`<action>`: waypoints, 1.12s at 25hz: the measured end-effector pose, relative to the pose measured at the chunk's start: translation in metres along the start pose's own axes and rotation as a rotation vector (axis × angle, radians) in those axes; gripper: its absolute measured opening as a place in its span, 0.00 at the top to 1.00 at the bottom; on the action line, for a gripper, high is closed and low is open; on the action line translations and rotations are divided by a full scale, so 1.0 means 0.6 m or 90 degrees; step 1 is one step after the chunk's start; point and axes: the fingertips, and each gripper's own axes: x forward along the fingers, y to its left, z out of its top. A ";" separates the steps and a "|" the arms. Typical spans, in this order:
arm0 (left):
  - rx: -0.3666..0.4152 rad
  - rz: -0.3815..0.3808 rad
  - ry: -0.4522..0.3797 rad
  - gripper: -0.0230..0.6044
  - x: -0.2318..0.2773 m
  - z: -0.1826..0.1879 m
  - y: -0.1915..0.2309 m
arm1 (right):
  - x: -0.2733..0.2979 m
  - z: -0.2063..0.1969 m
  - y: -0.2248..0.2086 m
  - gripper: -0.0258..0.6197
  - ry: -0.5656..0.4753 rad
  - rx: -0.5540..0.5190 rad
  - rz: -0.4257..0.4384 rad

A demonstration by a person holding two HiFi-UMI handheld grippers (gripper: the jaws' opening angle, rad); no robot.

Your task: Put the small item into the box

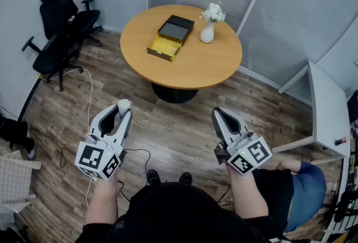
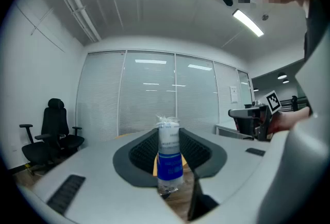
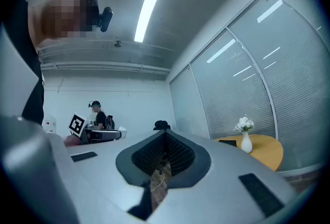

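Note:
A small packet, white on top with a blue band (image 2: 169, 158), stands upright between the dark pads of my left gripper (image 2: 169, 138), which is shut on it. From the head view its white tip (image 1: 123, 104) pokes out of the left gripper (image 1: 121, 110), held low over the wood floor. My right gripper (image 1: 220, 115) is beside it, shut with nothing between its jaws (image 3: 165, 152). The box (image 1: 164, 47) lies open, yellow inside, with its black lid (image 1: 177, 27) behind it. It sits on the round wooden table (image 1: 207, 66), well ahead of both grippers.
A white vase of flowers (image 1: 207, 31) stands on the table right of the box. Black office chairs (image 1: 62, 27) are at the far left, a white desk (image 1: 329, 108) at the right. Cables (image 1: 89, 96) trail over the floor. A person (image 3: 98, 115) sits far off.

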 end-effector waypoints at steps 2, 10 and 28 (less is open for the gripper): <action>-0.002 0.006 0.001 0.75 -0.002 0.004 -0.002 | -0.002 0.002 0.002 0.91 0.000 0.000 0.003; -0.003 0.010 0.003 0.75 -0.005 0.001 0.002 | 0.005 -0.003 -0.003 0.91 0.001 0.006 0.008; -0.006 0.020 -0.031 0.75 -0.109 0.005 0.118 | 0.103 0.004 0.134 0.91 -0.034 0.009 0.080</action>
